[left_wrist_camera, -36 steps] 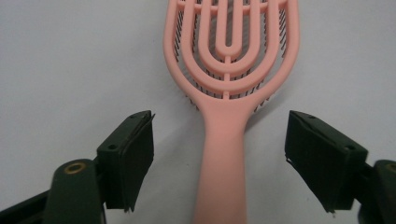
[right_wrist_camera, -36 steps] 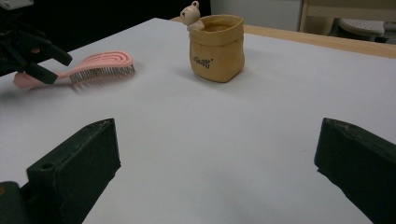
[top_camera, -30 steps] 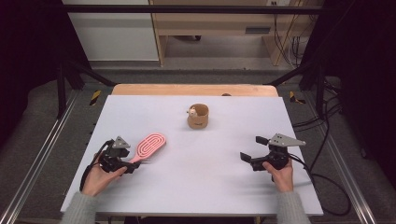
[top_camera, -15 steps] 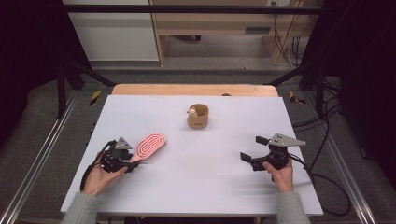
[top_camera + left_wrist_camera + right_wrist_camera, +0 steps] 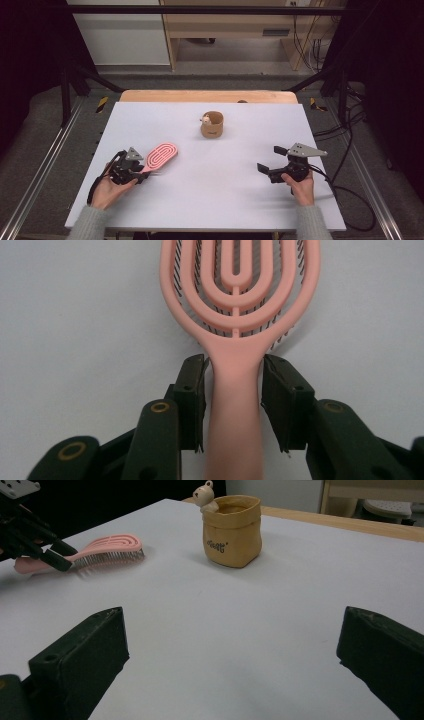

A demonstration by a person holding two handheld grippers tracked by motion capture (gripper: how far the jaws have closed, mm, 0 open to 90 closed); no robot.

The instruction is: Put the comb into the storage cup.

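Now left gripper jaws just closing around pink plastic hairbrush handle, pointing 2 o'clock; right gripper wide, empty. Risk: smooth handle slips, pivots.

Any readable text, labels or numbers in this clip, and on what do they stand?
One small dark print on the front of the tan pouch-shaped cup: too blurred to read, apparently a short word in quote marks.
Pink hairbrush: no text visible.
White table: no text visible.
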